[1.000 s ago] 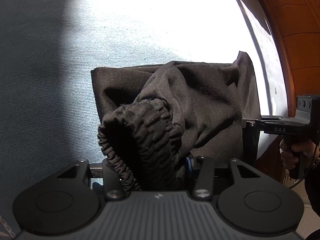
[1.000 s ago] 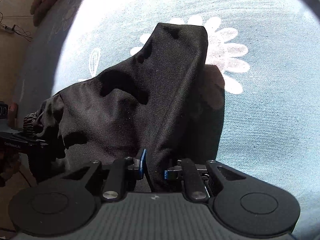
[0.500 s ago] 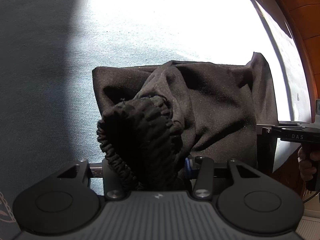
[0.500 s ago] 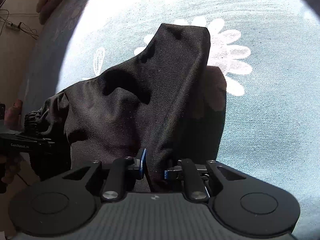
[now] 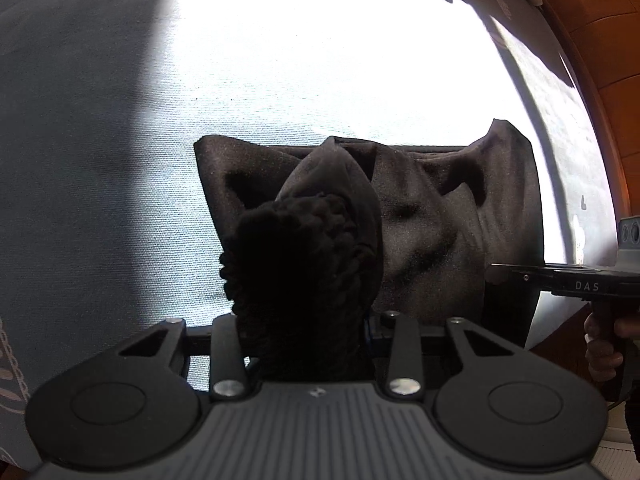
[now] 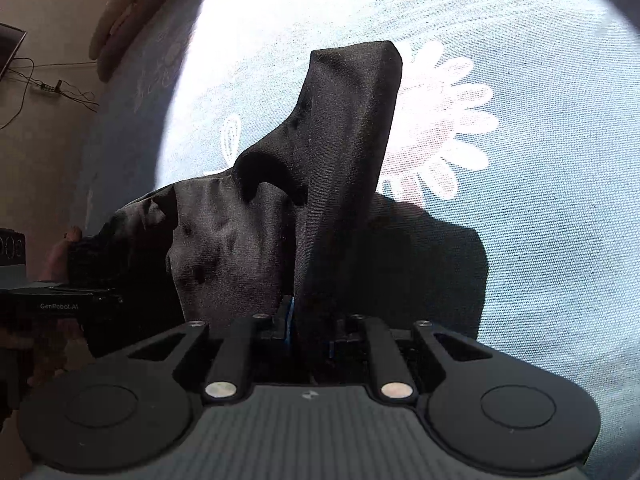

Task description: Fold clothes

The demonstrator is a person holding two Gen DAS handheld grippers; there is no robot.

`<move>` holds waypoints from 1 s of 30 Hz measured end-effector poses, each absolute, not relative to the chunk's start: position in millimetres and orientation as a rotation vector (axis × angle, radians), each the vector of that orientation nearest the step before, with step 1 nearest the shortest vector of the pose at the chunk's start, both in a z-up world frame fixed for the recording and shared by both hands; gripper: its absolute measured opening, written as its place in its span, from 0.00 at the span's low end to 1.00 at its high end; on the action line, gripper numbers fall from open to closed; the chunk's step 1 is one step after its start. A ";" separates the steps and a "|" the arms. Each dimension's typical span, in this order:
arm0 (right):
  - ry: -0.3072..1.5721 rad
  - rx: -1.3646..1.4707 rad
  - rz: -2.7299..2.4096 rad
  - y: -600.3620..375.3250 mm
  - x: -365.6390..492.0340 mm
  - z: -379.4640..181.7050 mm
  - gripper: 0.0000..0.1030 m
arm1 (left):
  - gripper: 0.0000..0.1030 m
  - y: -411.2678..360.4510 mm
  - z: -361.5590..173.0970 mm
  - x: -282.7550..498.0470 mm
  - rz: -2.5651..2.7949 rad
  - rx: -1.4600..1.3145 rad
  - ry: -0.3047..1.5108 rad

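A black garment (image 5: 432,220) hangs lifted between both grippers above a light blue-grey sheet (image 5: 120,160). My left gripper (image 5: 304,328) is shut on the garment's ribbed, gathered waistband (image 5: 296,256), which bunches up and hides the fingertips. My right gripper (image 6: 310,328) is shut on a fold of the same garment (image 6: 340,152), which rises as a tall ridge in front of it. The far end of the cloth still touches the sheet. The right gripper (image 5: 560,280) shows at the right edge of the left wrist view, the left gripper (image 6: 60,300) at the left edge of the right wrist view.
The sheet (image 6: 540,240) carries white flower prints (image 6: 444,120) and lies in strong sunlight. A wooden headboard (image 5: 608,60) stands at the far right. A hand (image 5: 604,344) holds the right gripper's handle. Cables and a floor (image 6: 40,88) show beyond the bed's left edge.
Both grippers have lifted and pulled back, so the garment hangs higher and is stretched wider between them. The right gripper's fold now stands taller and narrower.
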State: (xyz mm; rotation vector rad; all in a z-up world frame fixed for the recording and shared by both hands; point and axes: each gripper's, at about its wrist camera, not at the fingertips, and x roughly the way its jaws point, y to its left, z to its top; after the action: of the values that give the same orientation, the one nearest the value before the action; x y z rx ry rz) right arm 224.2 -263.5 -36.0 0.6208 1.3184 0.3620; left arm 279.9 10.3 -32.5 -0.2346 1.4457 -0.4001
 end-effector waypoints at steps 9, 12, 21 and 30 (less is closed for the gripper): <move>1.291 0.787 0.414 -276.4 208.5 -14.6 0.16 | 0.33 -14.5 13.9 273.4 -0.533 -0.254 1.388; 1.274 0.813 0.414 -283.7 199.7 -3.6 0.16 | 0.33 -36.7 27.4 277.4 -0.599 -0.233 1.376; 1.153 0.926 0.293 -359.4 171.8 24.2 0.18 | 0.33 -150.9 50.7 301.4 -0.845 -0.128 1.338; 0.975 1.009 0.072 -485.8 138.3 39.2 0.19 | 0.33 -294.0 57.1 321.6 -1.043 -0.058 1.302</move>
State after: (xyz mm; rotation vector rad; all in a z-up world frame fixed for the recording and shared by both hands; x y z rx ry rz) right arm 138.3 -485.8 39.2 1.0086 0.9748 0.0719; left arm 321.6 -294.0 57.1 -0.0576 1.3016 -1.0433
